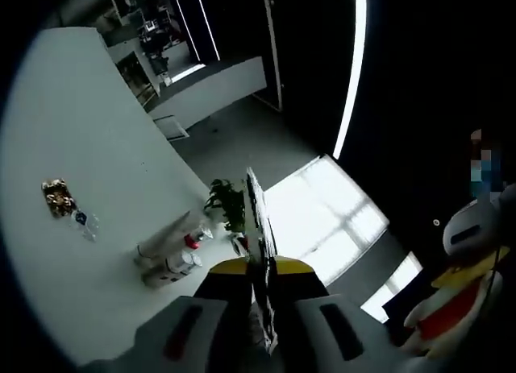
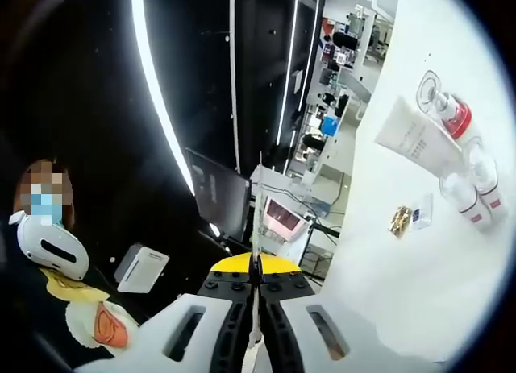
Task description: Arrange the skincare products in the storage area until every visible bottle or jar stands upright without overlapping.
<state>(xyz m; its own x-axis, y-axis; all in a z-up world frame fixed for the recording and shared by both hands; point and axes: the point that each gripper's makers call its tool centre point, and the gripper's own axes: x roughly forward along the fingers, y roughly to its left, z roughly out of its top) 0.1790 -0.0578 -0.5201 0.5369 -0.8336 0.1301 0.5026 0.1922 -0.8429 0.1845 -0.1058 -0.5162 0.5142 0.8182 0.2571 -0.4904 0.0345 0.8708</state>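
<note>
Lying flat on worktop [image 2: 419,292]: tube [image 2: 415,137], bottles [image 2: 472,184] beside it, right gripper [image 2: 258,308] nearer; both grippers' jaws closed, empty.

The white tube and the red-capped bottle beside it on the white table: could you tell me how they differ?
The white tube is opaque, flat and wider; the red-capped bottle is clear, rounder and shorter. The tube is plain white with small print; the bottle carries a red band. Both appear to lie on the white table, close together.

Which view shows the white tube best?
The right gripper view: the white tube lies large and unobstructed on the white table. In the left gripper view it is small, beside the bottles.
</note>
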